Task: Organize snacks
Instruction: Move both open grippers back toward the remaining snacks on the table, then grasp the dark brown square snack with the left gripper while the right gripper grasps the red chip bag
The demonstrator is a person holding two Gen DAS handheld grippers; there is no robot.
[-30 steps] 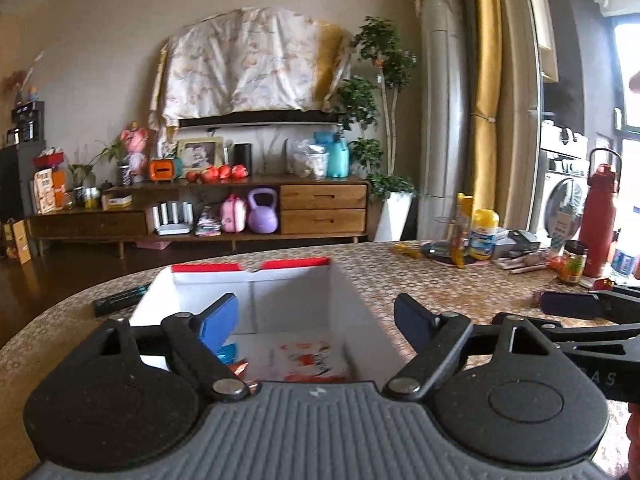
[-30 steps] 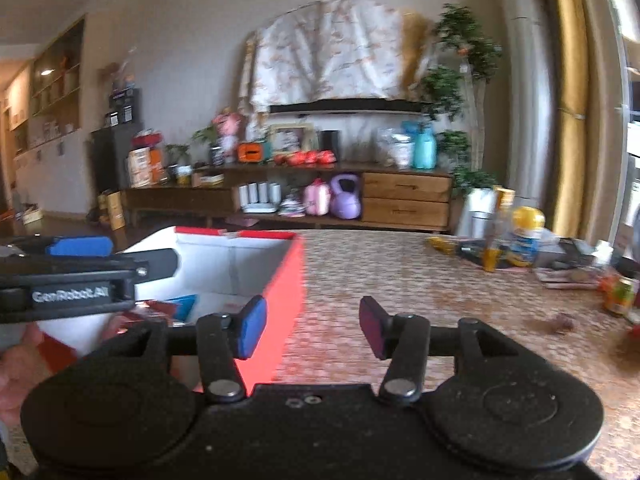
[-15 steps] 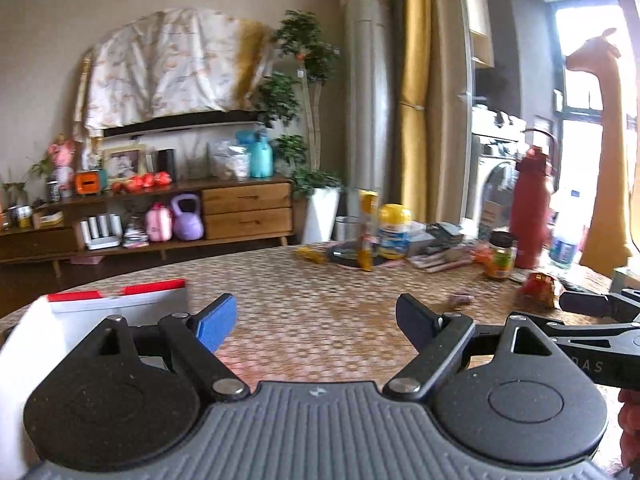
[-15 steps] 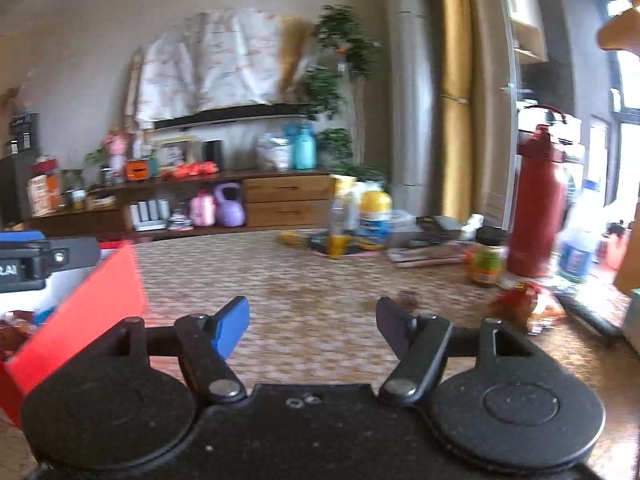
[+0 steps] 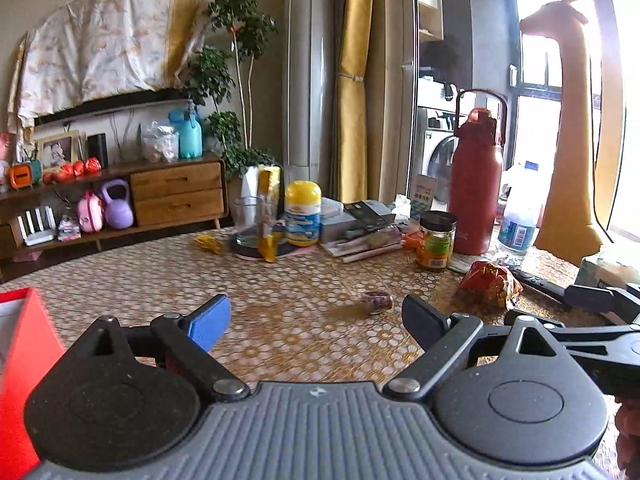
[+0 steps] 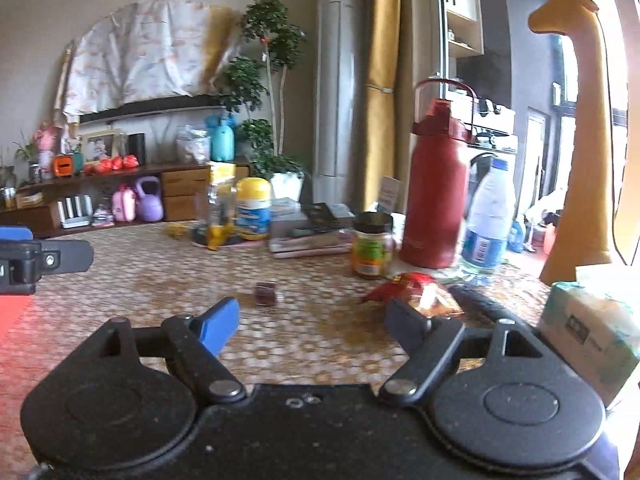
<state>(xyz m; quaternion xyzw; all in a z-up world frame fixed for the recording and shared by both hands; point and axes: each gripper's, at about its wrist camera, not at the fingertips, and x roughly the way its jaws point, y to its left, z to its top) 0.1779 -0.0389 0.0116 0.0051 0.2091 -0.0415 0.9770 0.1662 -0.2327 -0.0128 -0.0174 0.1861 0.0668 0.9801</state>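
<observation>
A red crinkled snack bag (image 5: 490, 282) lies on the patterned table, ahead and right of my left gripper (image 5: 316, 320), which is open and empty. A small dark wrapped snack (image 5: 378, 302) lies just ahead of it. The red-and-white box (image 5: 20, 368) shows only its corner at the far left. In the right wrist view my right gripper (image 6: 312, 322) is open and empty; the snack bag (image 6: 416, 292) lies just beyond its right finger, and the small snack (image 6: 265, 294) lies ahead.
At the table's back stand a red flask (image 6: 434, 184), a water bottle (image 6: 488, 220), a jar (image 6: 372, 250), a yellow-lidded tub (image 6: 253, 208), stacked books (image 5: 360, 232) and a tissue pack (image 6: 588, 328). A black remote (image 5: 534, 280) lies by the bag.
Both grippers have swung right, away from the box, toward the snack bag and clutter. The box has slid out of view to the left. Both stayed open.
</observation>
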